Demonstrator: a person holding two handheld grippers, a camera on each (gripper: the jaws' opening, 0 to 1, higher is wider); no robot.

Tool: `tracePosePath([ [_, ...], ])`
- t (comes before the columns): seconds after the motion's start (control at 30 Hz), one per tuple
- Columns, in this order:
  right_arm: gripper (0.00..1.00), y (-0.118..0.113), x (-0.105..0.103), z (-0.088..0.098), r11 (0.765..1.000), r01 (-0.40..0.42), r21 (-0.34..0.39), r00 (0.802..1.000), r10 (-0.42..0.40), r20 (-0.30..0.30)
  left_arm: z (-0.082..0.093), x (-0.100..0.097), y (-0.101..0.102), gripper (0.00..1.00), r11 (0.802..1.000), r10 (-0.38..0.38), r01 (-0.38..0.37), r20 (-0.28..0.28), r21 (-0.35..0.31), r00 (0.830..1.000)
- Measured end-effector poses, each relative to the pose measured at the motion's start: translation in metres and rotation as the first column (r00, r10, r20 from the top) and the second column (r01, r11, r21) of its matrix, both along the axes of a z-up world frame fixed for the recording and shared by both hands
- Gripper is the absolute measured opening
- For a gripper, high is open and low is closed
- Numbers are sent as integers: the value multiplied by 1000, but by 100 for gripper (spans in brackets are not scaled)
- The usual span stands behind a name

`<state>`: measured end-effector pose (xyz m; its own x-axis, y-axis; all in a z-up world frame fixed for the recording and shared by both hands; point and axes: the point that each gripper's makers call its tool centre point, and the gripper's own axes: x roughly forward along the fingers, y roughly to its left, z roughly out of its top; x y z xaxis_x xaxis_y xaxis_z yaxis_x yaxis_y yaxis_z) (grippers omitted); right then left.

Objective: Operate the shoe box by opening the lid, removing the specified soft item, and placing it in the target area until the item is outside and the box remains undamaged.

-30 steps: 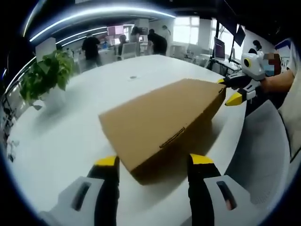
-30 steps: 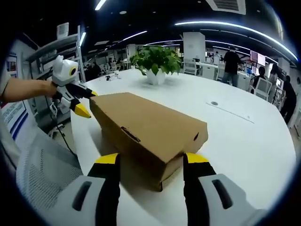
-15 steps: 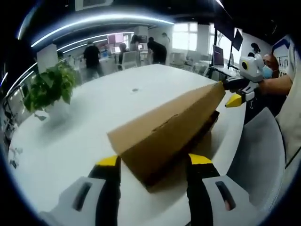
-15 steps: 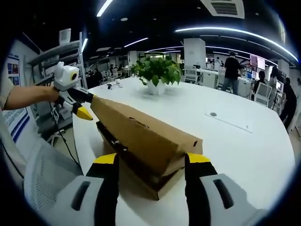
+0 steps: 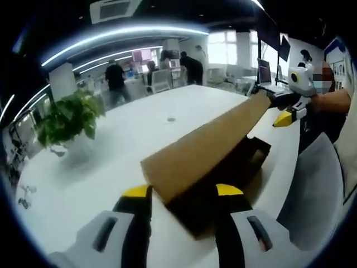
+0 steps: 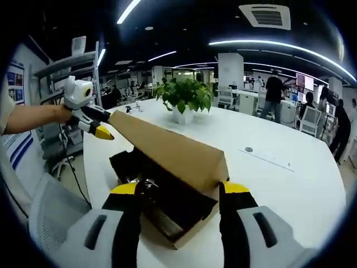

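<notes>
The brown cardboard shoe box has its lid (image 5: 206, 148) (image 6: 167, 151) tilted up on one long side. Below it the base (image 5: 248, 162) (image 6: 184, 229) shows a dark inside with black contents (image 6: 162, 195) that I cannot make out. My left gripper (image 5: 183, 191) (image 6: 97, 123) is at one short end, open, with the lid's corner between its jaws. At the opposite end my right gripper (image 6: 179, 188) (image 5: 281, 109) is open too, the lid's end lying between its jaws by the right fingertip (image 6: 234, 187).
The box sits near the edge of a large white table (image 5: 111, 162) (image 6: 279, 178). A potted plant (image 5: 70, 117) (image 6: 187, 95) stands farther along. A grey mesh chair (image 5: 312, 184) (image 6: 44, 212) is beside the table edge. People stand at desks in the background.
The lid has swung up from lying flat on the box to a steep tilt, uncovering the dark inside. Both grippers stayed at the box's ends and rose with it.
</notes>
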<state>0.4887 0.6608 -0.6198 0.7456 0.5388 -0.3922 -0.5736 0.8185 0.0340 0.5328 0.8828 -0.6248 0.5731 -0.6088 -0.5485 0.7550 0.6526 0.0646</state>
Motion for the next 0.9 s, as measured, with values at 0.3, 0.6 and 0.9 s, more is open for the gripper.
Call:
tracePosePath([
  [0.3, 52, -3, 12, 7, 999, -19, -29, 999, 20, 26, 12, 21, 2, 30, 1000, 18, -19, 48, 21, 999],
  [0.6, 51, -7, 25, 13, 999, -22, -45, 999, 24, 46, 21, 42, 5, 17, 998, 58, -61, 84, 31, 995],
  [0.9, 49, -12, 37, 17, 998, -19, -55, 998, 22, 62, 27, 59, 6, 9, 994, 97, -102, 115, 43, 989],
])
